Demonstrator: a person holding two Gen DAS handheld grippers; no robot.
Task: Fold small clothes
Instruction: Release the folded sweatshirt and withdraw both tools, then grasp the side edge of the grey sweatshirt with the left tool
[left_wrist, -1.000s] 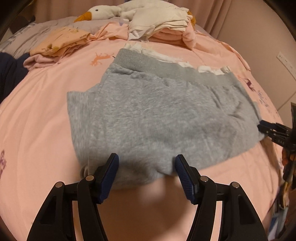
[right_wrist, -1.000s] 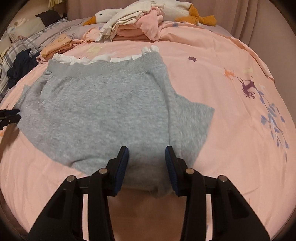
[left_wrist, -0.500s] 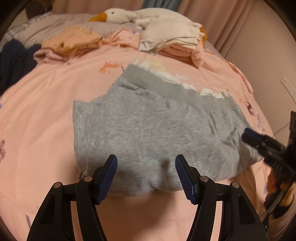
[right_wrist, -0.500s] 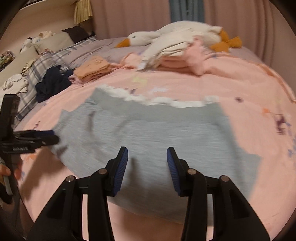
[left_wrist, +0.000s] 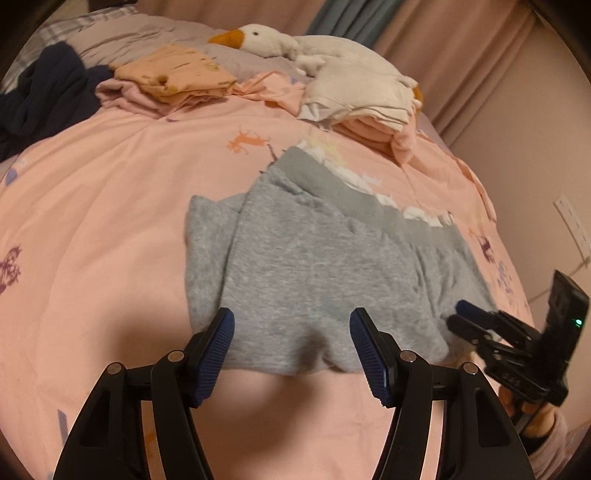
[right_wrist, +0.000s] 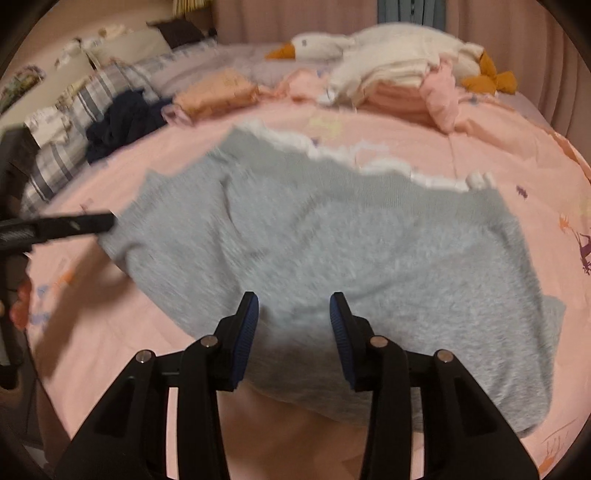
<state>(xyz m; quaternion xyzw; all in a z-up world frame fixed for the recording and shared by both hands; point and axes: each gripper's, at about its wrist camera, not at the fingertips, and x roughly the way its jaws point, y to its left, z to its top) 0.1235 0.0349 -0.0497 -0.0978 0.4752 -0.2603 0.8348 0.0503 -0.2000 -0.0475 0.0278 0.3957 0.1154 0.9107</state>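
Note:
A small grey fleece garment (left_wrist: 325, 266) with a ribbed band and white frill along its far edge lies folded flat on the pink bedsheet (left_wrist: 110, 206); it also shows in the right wrist view (right_wrist: 369, 251). My left gripper (left_wrist: 291, 350) is open and empty, at the garment's near edge. My right gripper (right_wrist: 293, 328) is open and empty, above the garment's near edge; it shows in the left wrist view (left_wrist: 465, 317) at the garment's right corner. The left gripper shows in the right wrist view (right_wrist: 74, 223) at the garment's left side.
Folded clothes stacks sit at the far side: an orange pile (left_wrist: 173, 75) and a white and pink pile (left_wrist: 369, 107). A plush goose (left_wrist: 266, 38) lies behind them. A dark navy garment (left_wrist: 40, 99) lies far left. A wall (left_wrist: 535, 184) stands to the right.
Both grippers have pulled back and lifted from the garment, so it looks smaller and farther. The right gripper swung toward the garment's right corner. The garment stays flat.

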